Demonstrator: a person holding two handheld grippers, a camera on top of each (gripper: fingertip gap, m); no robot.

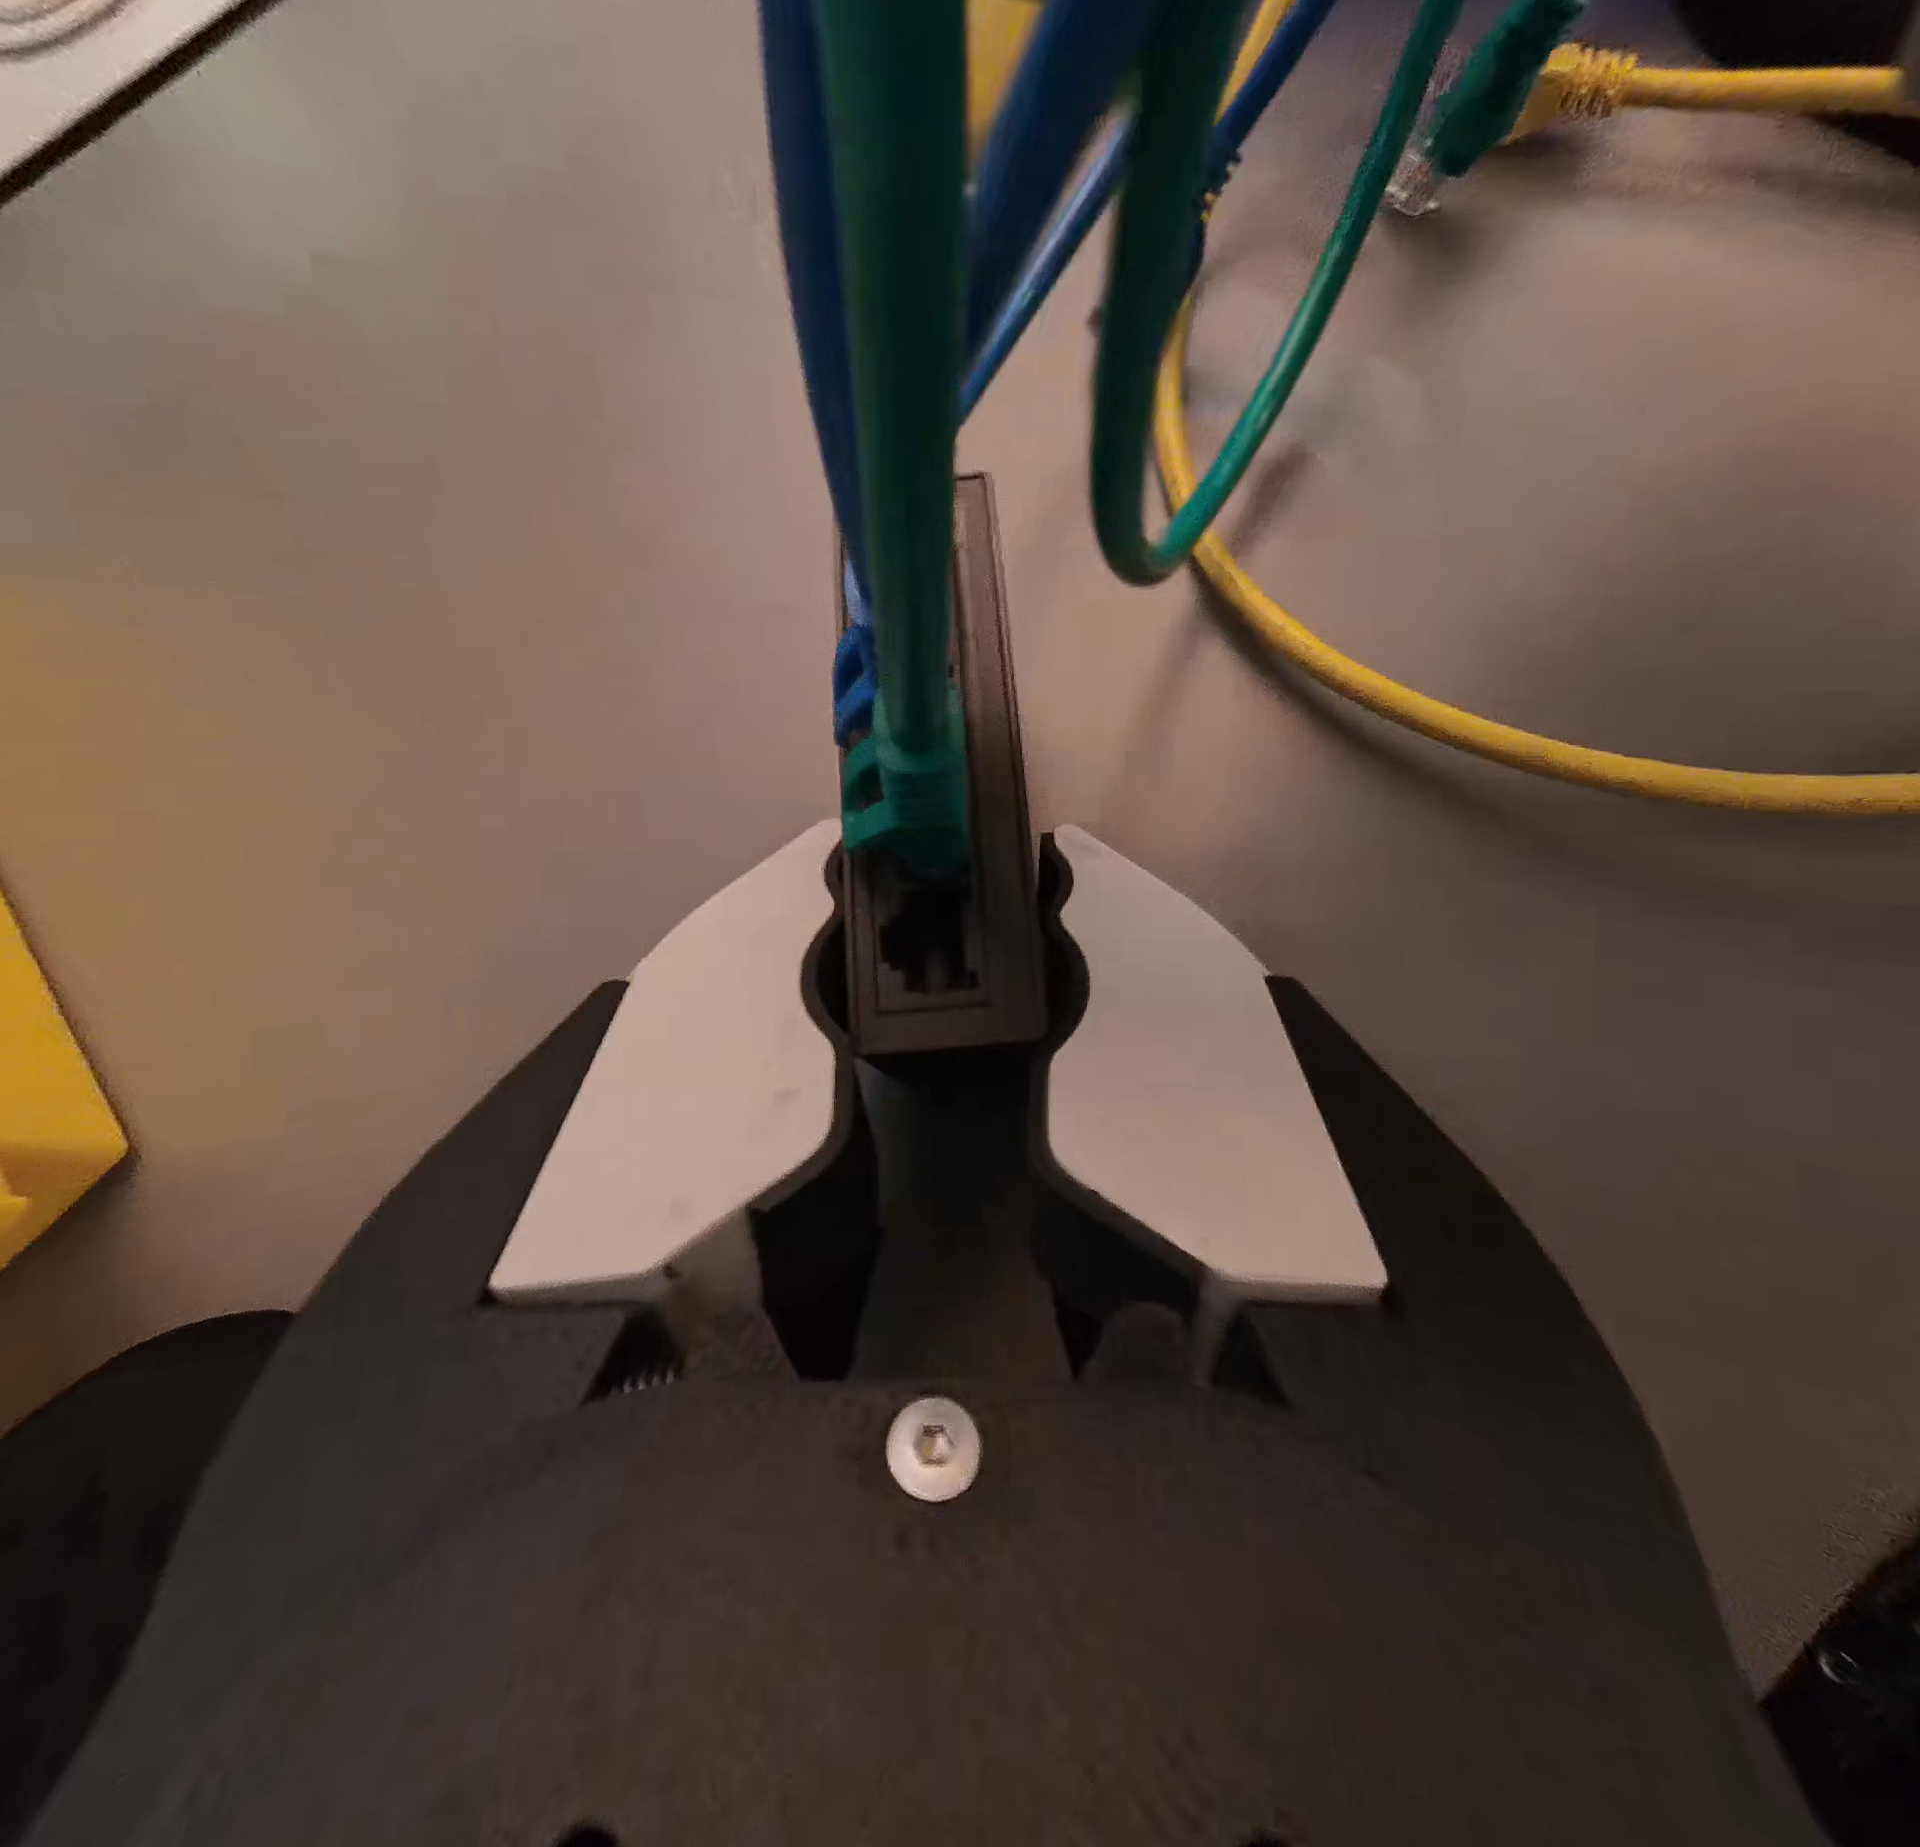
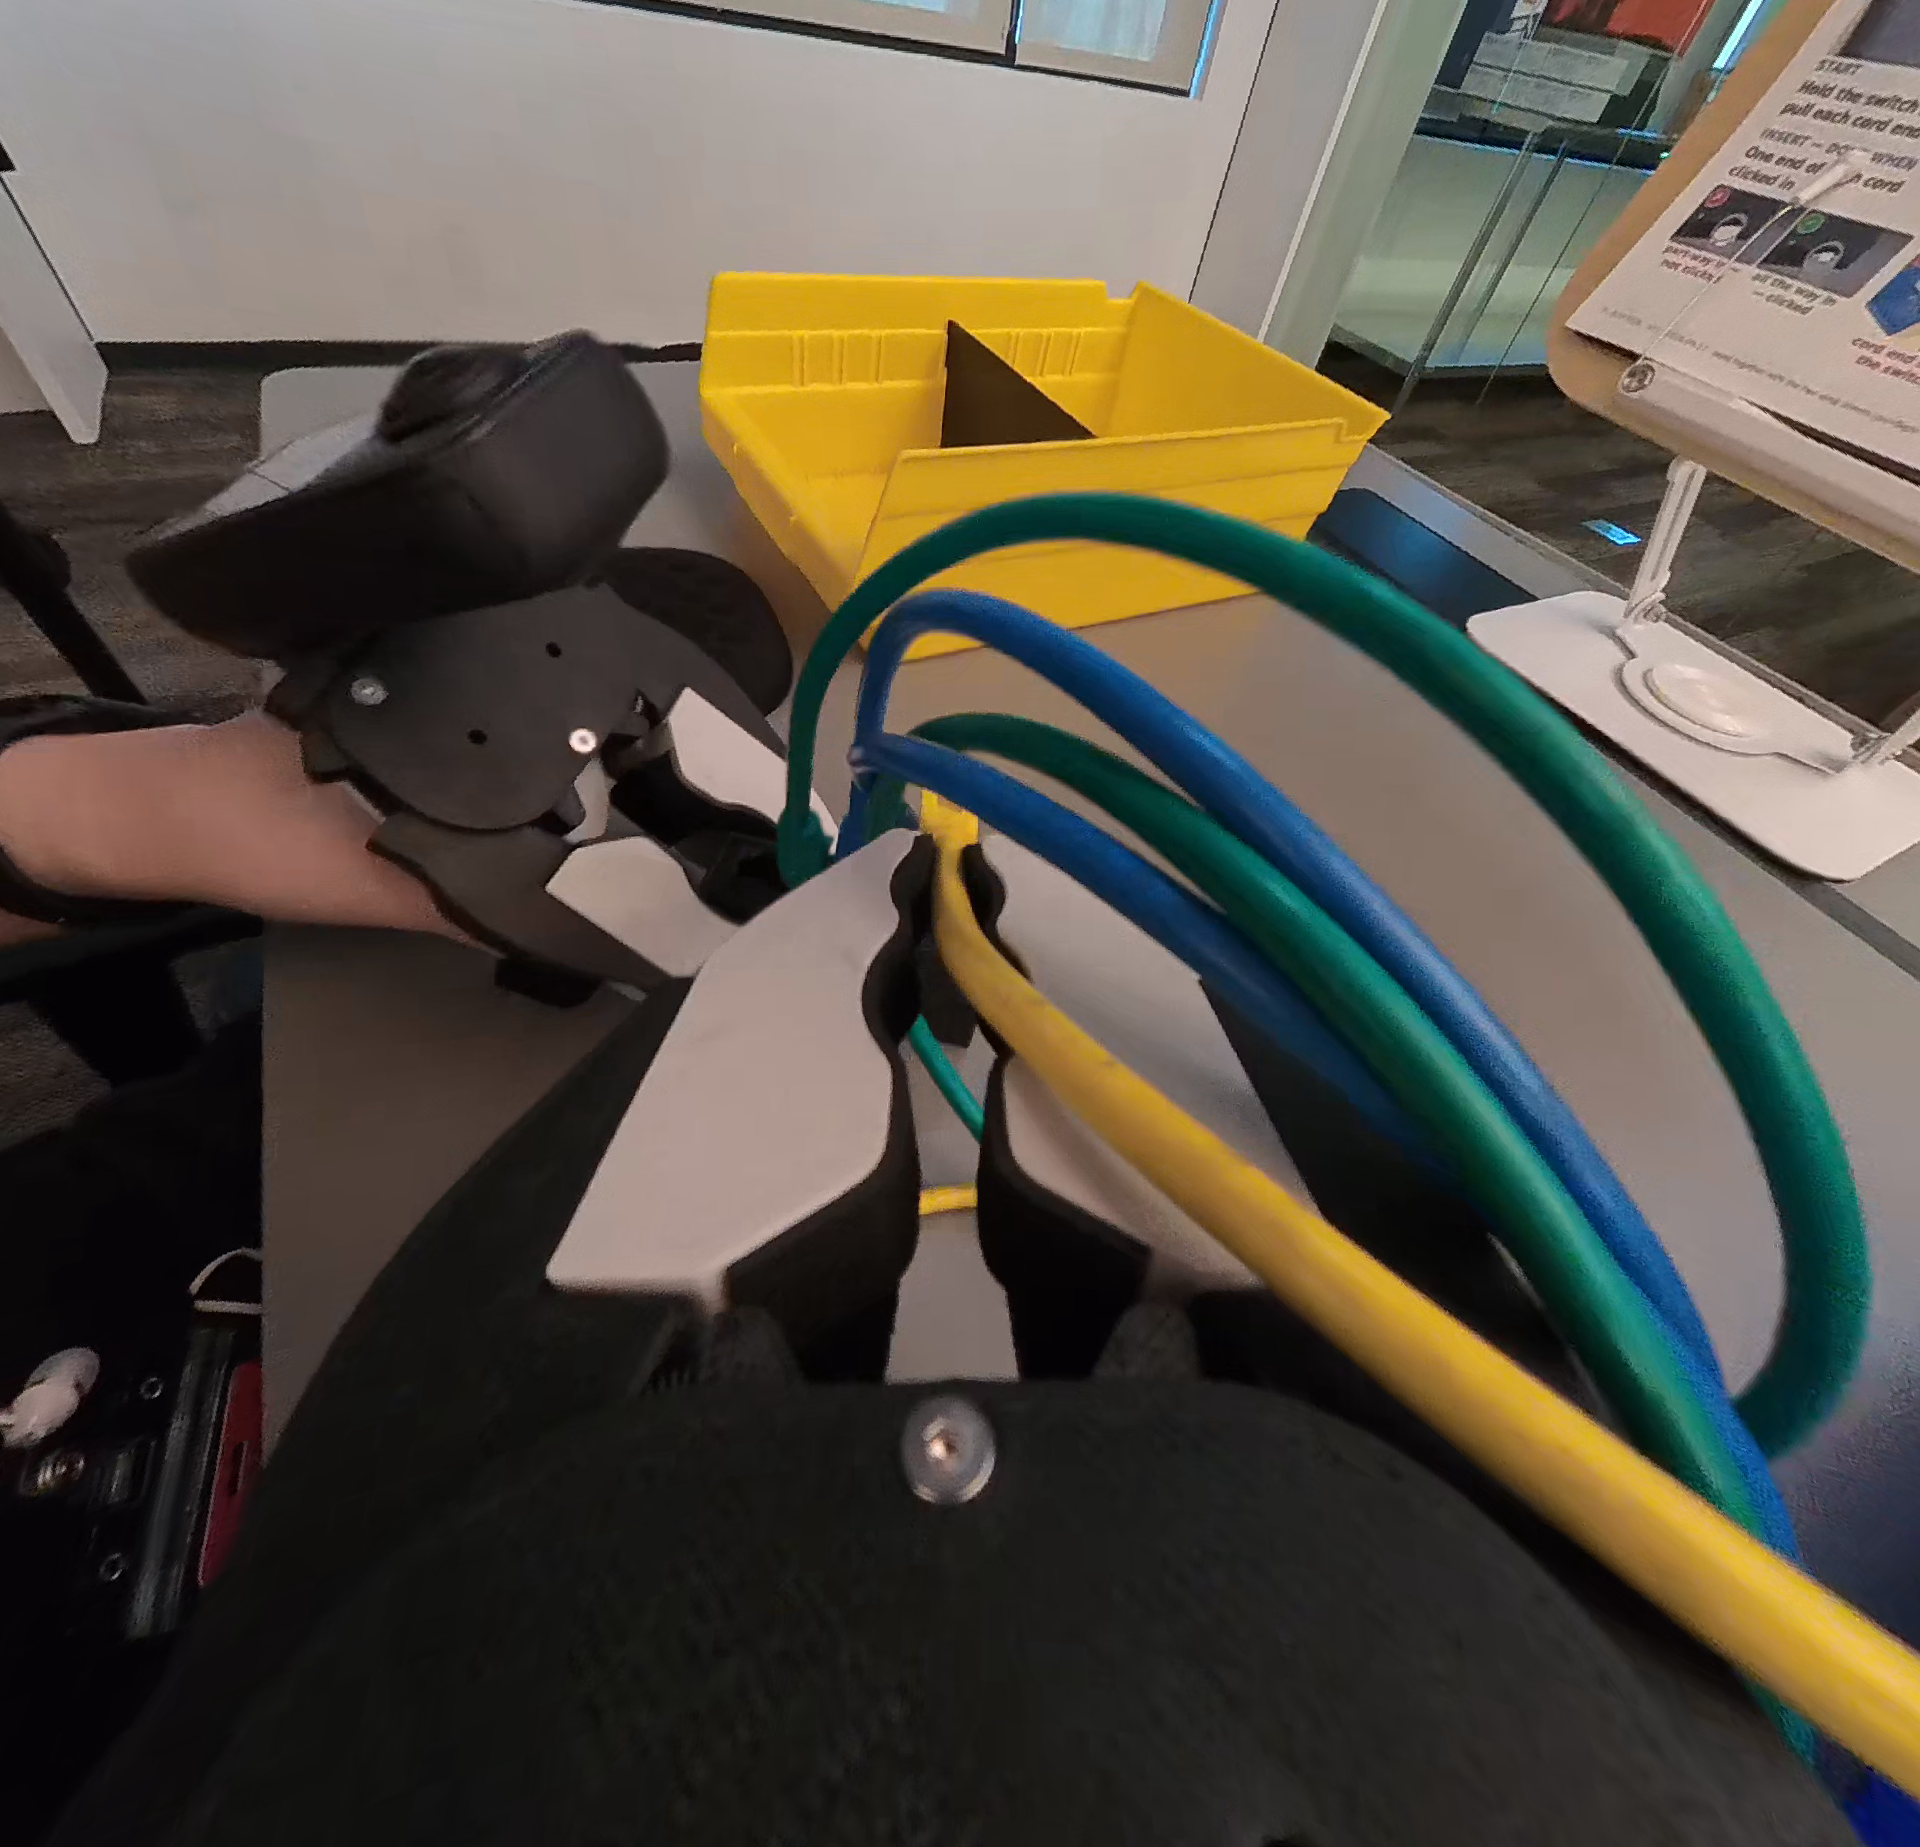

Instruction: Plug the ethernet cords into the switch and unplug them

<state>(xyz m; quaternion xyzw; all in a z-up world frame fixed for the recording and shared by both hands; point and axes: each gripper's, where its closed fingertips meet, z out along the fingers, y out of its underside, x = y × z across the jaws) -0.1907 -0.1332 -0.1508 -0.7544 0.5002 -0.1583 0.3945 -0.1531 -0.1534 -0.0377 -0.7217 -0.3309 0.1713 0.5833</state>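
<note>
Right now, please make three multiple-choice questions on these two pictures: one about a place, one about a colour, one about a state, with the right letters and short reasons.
1. Where is the yellow bin?
A. on the table behind the cords
B. on the floor
C. in a gripper

2. Which colour is the cord held by the right gripper?
A. green
B. yellow
C. blue

3. How is the switch held?
A. lying free
B. hanging from cords
C. clamped in the left gripper

Answers: 1 A, it stands on the grey table beyond the cord loops. 2 B, the yellow cord runs between its fingers. 3 C, both fingers press its sides.
</note>
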